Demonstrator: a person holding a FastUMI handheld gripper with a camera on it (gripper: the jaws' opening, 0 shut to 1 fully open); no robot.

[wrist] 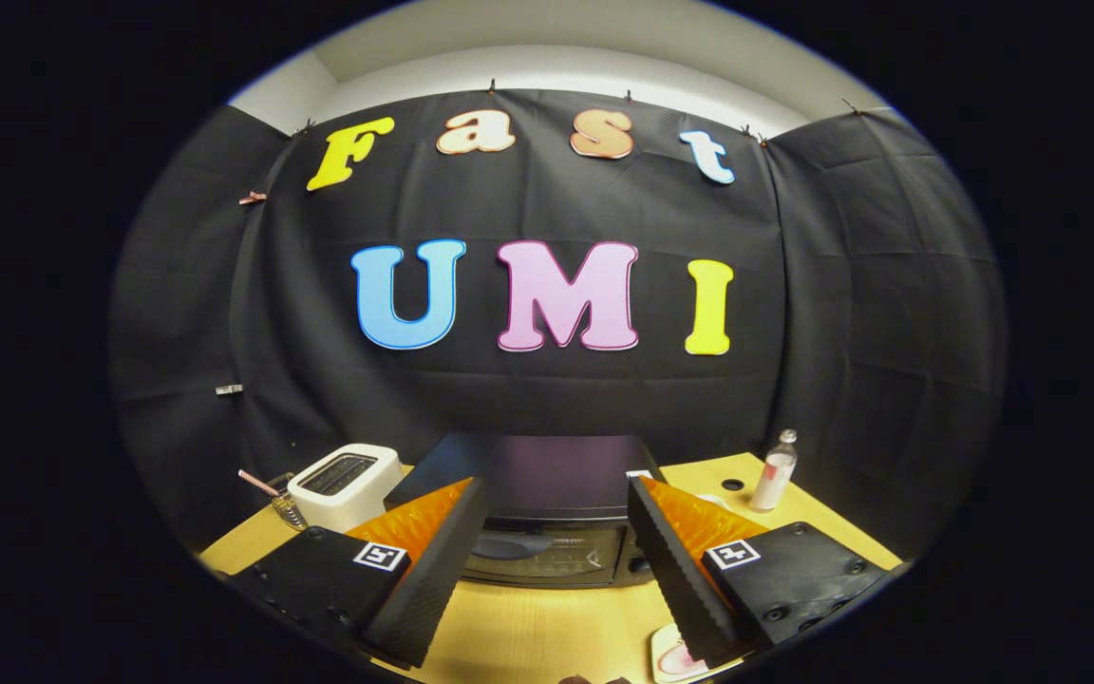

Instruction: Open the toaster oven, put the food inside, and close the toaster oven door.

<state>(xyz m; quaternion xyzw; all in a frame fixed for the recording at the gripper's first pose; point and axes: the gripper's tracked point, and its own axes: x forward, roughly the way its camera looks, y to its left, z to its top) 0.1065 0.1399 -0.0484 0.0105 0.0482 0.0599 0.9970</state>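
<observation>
Gripper (556,560) held above the table (528,632), fingers spread wide and holding nothing. Each finger (438,570) has a black ribbed pad, orange behind it, and a black base carrying a square marker.

Just under the right finger, at the table's near edge, lies a plate (669,657) with something pink on it; the finger covers most of it, so the food cannot be made out.

Ahead, seen between the fingers, stands the oven (547,532): dark body, glass door shut, a dark handle across the door's upper part. Its top is flat and bare. It sits roughly mid-table, facing the gripper, apart from both fingers.

Left of the oven, just beyond the left finger, stands a white toaster (346,484) with two slots on top. A striped straw-like item (260,483) and a small metal object lie beside it at the table's left edge.

Right of the oven, farther back, a clear bottle (774,471) stands upright with a pale label. Near it, a small dark round spot marks the tabletop.

Black cloth wall (547,399) closes the booth behind.
</observation>
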